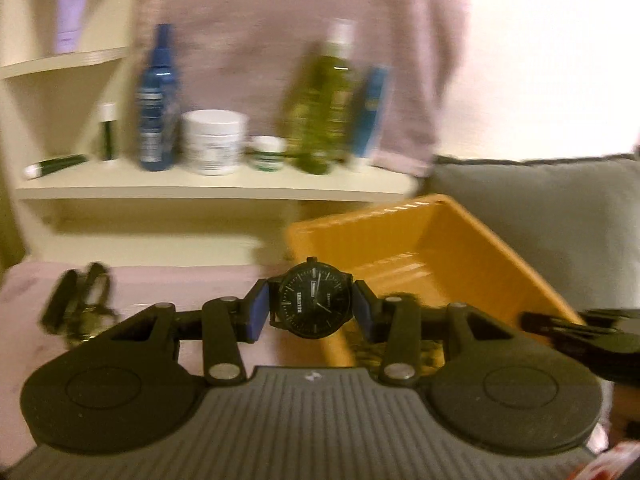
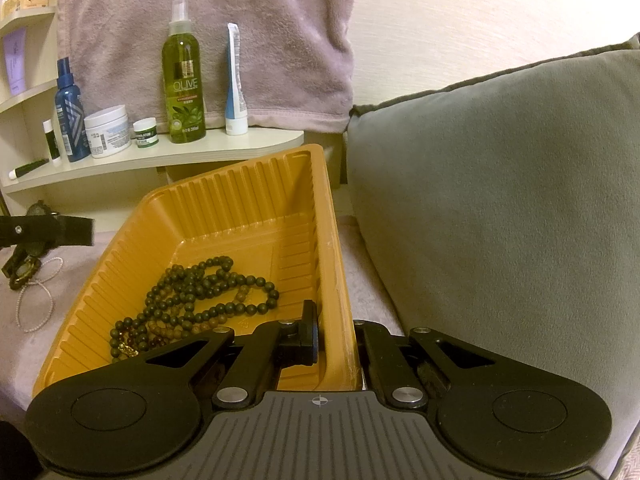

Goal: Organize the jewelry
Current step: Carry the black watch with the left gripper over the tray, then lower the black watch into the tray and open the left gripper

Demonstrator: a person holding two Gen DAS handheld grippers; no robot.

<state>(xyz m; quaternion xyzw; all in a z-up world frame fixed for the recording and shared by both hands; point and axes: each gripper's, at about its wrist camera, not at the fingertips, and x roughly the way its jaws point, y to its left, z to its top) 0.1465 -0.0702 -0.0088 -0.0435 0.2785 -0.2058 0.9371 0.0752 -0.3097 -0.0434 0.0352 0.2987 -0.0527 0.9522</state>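
A black wristwatch (image 1: pixel 312 300) with a dark dial sits face-up between the blue pads of my left gripper (image 1: pixel 312 309), which is shut on its case and holds it in the air just left of the orange tray (image 1: pixel 452 232). The left wrist view is motion-blurred. In the right wrist view the ribbed orange tray (image 2: pixel 256 208) is tilted, with dark and brown bead strands (image 2: pixel 192 296) piled in its bottom. My right gripper (image 2: pixel 336 336) is shut on the tray's near right wall, one finger inside and one outside. My left gripper (image 2: pixel 48 232) shows at the far left edge.
On the pink blanket left of the tray lie a pearl strand (image 2: pixel 36 300) and a dark watch-like piece (image 2: pixel 24 268). A grey cushion (image 2: pixel 500 200) stands to the right. Behind, a cream shelf (image 2: pixel 160 156) carries bottles, jars and tubes, with a pink towel hanging above.
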